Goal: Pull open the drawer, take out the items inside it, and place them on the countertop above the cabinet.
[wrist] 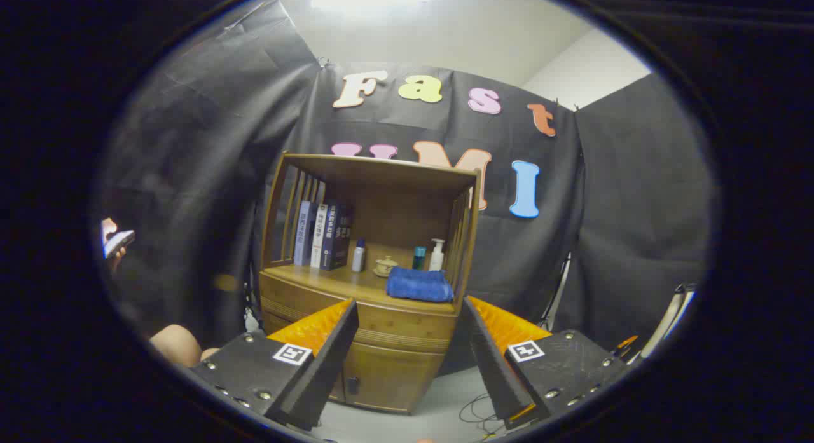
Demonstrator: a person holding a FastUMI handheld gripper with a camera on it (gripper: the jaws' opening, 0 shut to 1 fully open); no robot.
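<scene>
Black cloth walls close in the booth, and a wooden cabinet (pixel 375 284) stands against them on a pale floor (pixel 439 411), well ahead of the gripper (pixel 410 316). Its two fingers are spread wide with nothing between them but open air, and the cabinet front shows through the gap.

On the countertop (pixel 331 279), under the shelf canopy, a row of books (pixel 323 234) stands at the back left corner. A small white bottle (pixel 358 255) is just beside them, a small lidded pot (pixel 385 266) near the middle, and a teal bottle (pixel 418 257) and a white pump bottle (pixel 437 255) toward the back right. A folded blue towel (pixel 420 284) lies at the front right edge.

Below the countertop edge runs the drawer (pixel 388 325), a banded front that looks fully closed. Its contents are hidden, and I cannot make out a handle. Lower down are cupboard doors (pixel 381 379). At the left, a person's knee (pixel 175 344) and a hand holding a phone (pixel 117 243) sit well clear of the cabinet.

The step in hand appears to be the approach: nothing is opened yet. The next move likely calls for closing the distance, finding a grip point on the drawer front, clamping there and pulling straight back. Free counter space seems to lie at the front left for the items.
</scene>
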